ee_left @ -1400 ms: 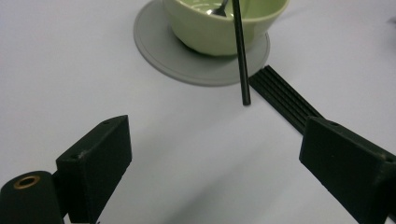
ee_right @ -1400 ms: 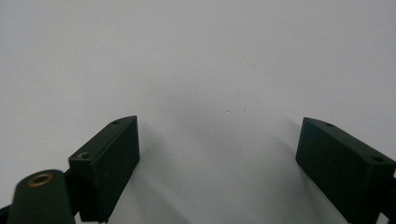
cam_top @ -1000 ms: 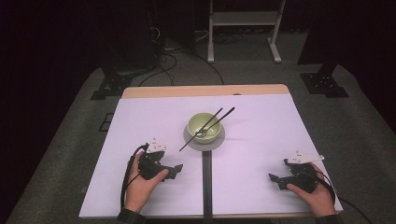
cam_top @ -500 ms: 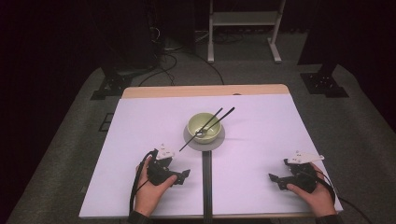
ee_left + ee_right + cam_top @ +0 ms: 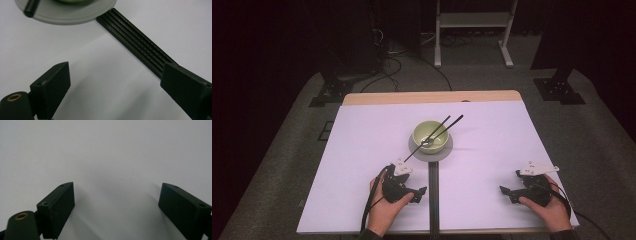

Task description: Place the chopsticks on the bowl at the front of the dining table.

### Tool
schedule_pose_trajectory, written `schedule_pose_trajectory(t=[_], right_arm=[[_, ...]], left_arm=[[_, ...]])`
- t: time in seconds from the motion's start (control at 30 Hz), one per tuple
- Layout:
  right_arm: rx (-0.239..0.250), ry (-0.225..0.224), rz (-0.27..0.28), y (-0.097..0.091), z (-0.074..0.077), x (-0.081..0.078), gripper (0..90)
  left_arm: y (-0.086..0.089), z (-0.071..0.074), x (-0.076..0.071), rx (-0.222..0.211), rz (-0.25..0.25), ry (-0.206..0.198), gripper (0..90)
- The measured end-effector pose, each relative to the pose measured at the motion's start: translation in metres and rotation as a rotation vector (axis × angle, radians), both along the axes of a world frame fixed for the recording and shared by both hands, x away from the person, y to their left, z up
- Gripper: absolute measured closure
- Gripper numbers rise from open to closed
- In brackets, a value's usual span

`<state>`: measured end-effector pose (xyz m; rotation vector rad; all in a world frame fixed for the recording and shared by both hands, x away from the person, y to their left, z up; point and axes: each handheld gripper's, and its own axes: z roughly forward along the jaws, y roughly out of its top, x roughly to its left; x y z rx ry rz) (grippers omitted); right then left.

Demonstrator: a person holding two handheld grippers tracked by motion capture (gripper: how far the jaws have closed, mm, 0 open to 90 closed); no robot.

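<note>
— Two grippers, both down near the front edge of the table (image 5: pixel 362 150). The left gripper (image 5: pixel 418 192) sits in the person's left hand (image 5: pixel 384 212), just beside the dark strip (image 5: pixel 433 200) that runs up the middle of the white surface. The right gripper (image 5: pixel 507 192) is held by the right hand (image 5: pixel 552 210), well apart from it, toward the table's right side.

— Are the claws gripping anything?

— Nothing. In the left gripper view its two black jaws stand wide apart with only bare white table between them; the strip (image 5: pixel 140 45) passes diagonally behind the right-hand jaw. In the right gripper view the jaws are spread just as wide, over plain white surface.

— And farther out?

— Beyond the left gripper, at the far end of the strip, a grey round saucer (image 5: pixel 414 150) with a pale green bowl (image 5: pixel 430 137) standing on it, near the middle of the table. A pair of black chopsticks (image 5: pixel 447 125) lies across the bowl's rim, slanting from lower left to upper right, both ends overhanging. Something small and metallic rests inside the bowl; I cannot tell what it is. The left gripper view catches the saucer's edge (image 5: pixel 75 17) and one dark chopstick tip (image 5: pixel 31 8) at the top.

— Anything past the table?

— A wooden strip along its far edge, then dark floor with cables (image 5: pixel 387 65) and a white stand (image 5: pixel 472 25).
</note>
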<state>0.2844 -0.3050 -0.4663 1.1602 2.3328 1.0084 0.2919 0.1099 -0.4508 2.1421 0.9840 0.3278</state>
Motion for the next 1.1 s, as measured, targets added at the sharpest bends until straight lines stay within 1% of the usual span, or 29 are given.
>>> schedule_pose_trajectory(t=[0.2,0.27,0.3,0.4,0.47,0.5,0.77,1.1], right_arm=[[0.000,0.000,0.000,0.000,0.000,0.000,12.1],[0.000,0.000,0.000,0.000,0.000,0.000,12.1],[0.000,0.001,0.000,0.000,0.000,0.000,12.2],[0.000,0.001,0.000,0.000,0.000,0.000,12.1],[0.000,0.000,0.000,0.000,0.000,0.000,12.2],[0.000,0.000,0.000,0.000,0.000,0.000,12.1],[0.001,0.001,0.000,0.000,0.000,0.000,12.1],[0.001,0.000,-0.001,0.000,0.000,0.000,12.2]], left_arm=[[-0.008,-0.002,-0.002,0.011,-0.008,0.004,8.2],[-0.011,-0.002,-0.003,0.005,-0.014,0.008,8.2],[-0.013,-0.002,-0.004,0.010,-0.017,0.002,8.2],[-0.017,-0.003,-0.005,0.011,-0.023,0.002,8.2],[-0.018,-0.004,-0.006,0.024,-0.027,0.003,8.2],[-0.019,-0.005,-0.006,0.024,-0.025,0.004,8.2],[-0.022,-0.007,-0.007,0.037,-0.028,-0.002,8.2],[-0.019,-0.008,-0.010,0.064,-0.021,-0.017,8.2]])
